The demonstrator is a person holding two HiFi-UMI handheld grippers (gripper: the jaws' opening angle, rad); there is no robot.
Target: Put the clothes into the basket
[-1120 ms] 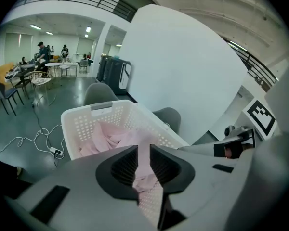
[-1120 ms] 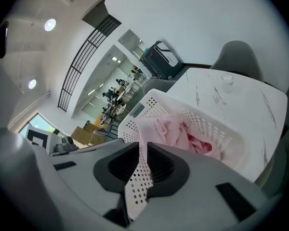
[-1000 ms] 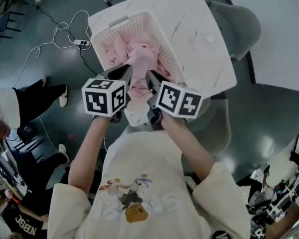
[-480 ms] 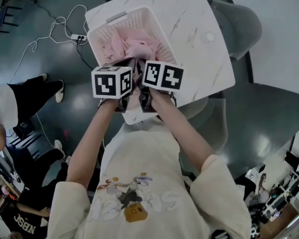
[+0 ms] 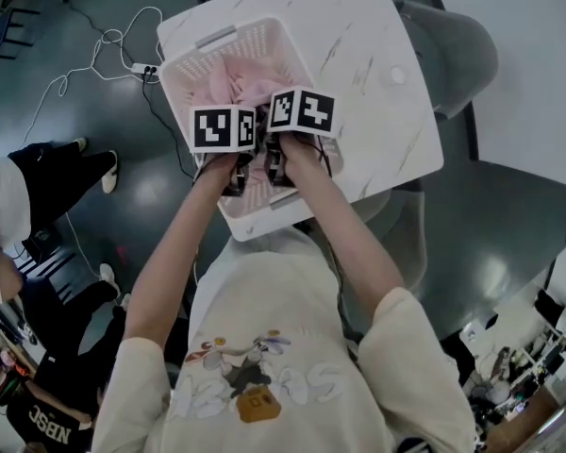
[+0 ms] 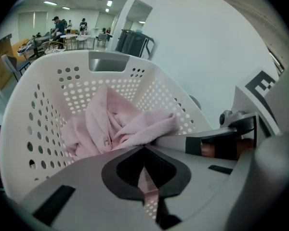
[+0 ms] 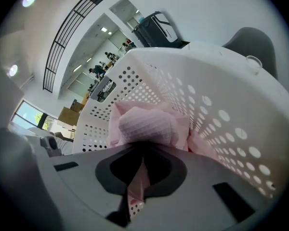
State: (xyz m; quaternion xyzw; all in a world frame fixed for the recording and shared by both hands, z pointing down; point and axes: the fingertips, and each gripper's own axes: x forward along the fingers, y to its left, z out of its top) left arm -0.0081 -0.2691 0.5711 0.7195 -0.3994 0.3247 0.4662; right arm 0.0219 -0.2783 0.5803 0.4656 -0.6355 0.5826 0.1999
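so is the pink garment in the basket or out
In: the pink garment lies crumpled inside the basket and its perforated walls, with the left tool and right tool both shut on it.

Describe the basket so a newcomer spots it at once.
Find the white marble-patterned square table ringed by grey chairs. At its left side in the head view stands a white perforated plastic laundry basket. It is the only container there, and crumpled pink clothing lies in it.

1. white, marble-veined table [image 5: 382,135].
2. perforated white basket [image 5: 214,39] stands on its left part, reaching the near edge.
3. small round object [image 5: 397,75], perhaps a cap, lies apart at right.
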